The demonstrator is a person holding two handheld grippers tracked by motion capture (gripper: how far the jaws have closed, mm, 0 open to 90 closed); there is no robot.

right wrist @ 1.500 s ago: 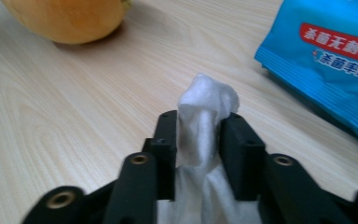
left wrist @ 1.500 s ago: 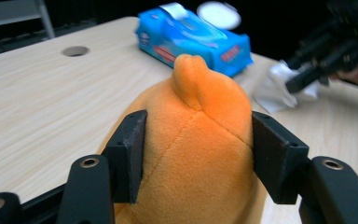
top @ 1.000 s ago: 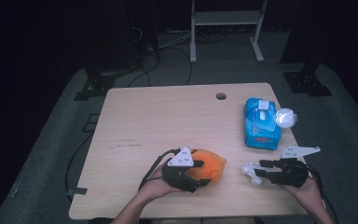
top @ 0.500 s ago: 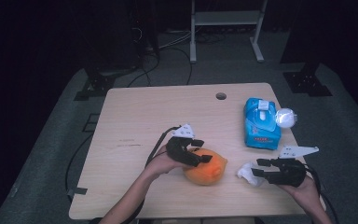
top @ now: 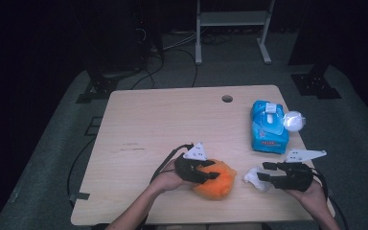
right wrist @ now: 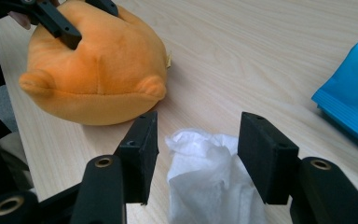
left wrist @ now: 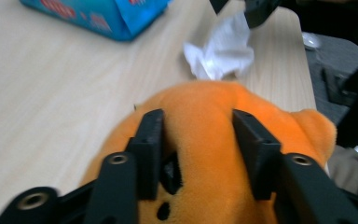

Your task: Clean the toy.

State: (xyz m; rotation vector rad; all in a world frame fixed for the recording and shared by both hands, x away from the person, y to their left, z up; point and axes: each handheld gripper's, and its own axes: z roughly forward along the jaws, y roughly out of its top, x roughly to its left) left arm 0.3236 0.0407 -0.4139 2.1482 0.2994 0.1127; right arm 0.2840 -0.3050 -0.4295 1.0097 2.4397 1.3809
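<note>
An orange plush toy (top: 215, 181) lies near the table's front edge. My left gripper (top: 212, 170) comes over it from the left. Its jaws have just been closing and now press into the plush (left wrist: 205, 107) from both sides, so my left gripper (left wrist: 198, 116) is shut on it. A crumpled white tissue (top: 254, 178) rests on the table to the right of the plush. My right gripper (top: 262, 171) points left at it. In the right gripper view the tissue (right wrist: 205, 158) sits between the jaws of my right gripper (right wrist: 198, 121), with a gap on the left side. The plush (right wrist: 98, 70) lies just beyond.
A blue pack of wipes (top: 267, 127) lies at the right side of the wooden table (top: 163, 124), with a white round object (top: 293, 120) beside it near the edge. A cable hole (top: 227, 98) is at the back. Dark floor and stand legs surround the table.
My left gripper has shifted over the top of the orange plush and its jaws have closed into it. The right gripper and the tissue have stayed where they were.
</note>
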